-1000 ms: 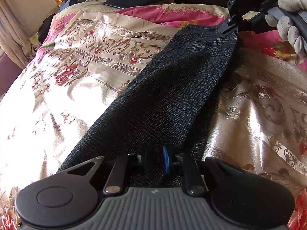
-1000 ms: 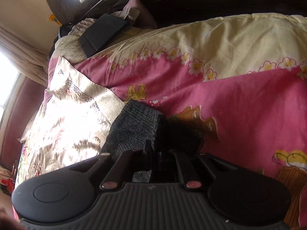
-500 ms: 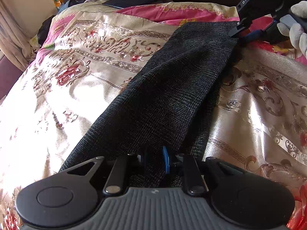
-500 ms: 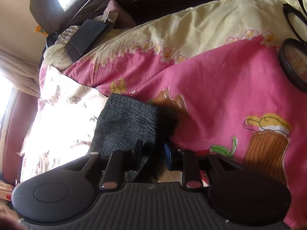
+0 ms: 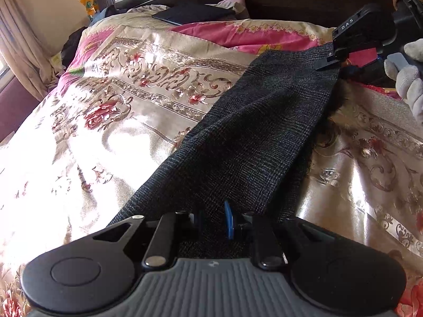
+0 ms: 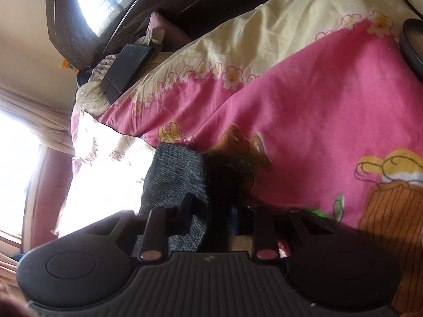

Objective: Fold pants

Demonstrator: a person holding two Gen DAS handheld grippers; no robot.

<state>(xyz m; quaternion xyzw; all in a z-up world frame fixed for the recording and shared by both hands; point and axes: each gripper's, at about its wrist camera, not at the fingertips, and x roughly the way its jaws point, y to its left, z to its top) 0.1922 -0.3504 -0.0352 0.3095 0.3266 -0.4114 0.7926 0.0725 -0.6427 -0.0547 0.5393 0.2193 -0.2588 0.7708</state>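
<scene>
Currently: dark grey woven pants (image 5: 246, 137), stretched lengthwise on floral satin bedspread (image 5: 127, 111). Left tool (image 5: 214, 222) pinches near end; right tool (image 6: 211, 211), jaws closing, around far hem. Next, we judge, far end folds toward near.

The pants (image 5: 251, 137) run under the left gripper's fingers (image 5: 228, 222), hiding their near end. Right of the right gripper's fingers (image 6: 234, 216), a round dark-rimmed object (image 6: 412, 45) is cut off.
</scene>
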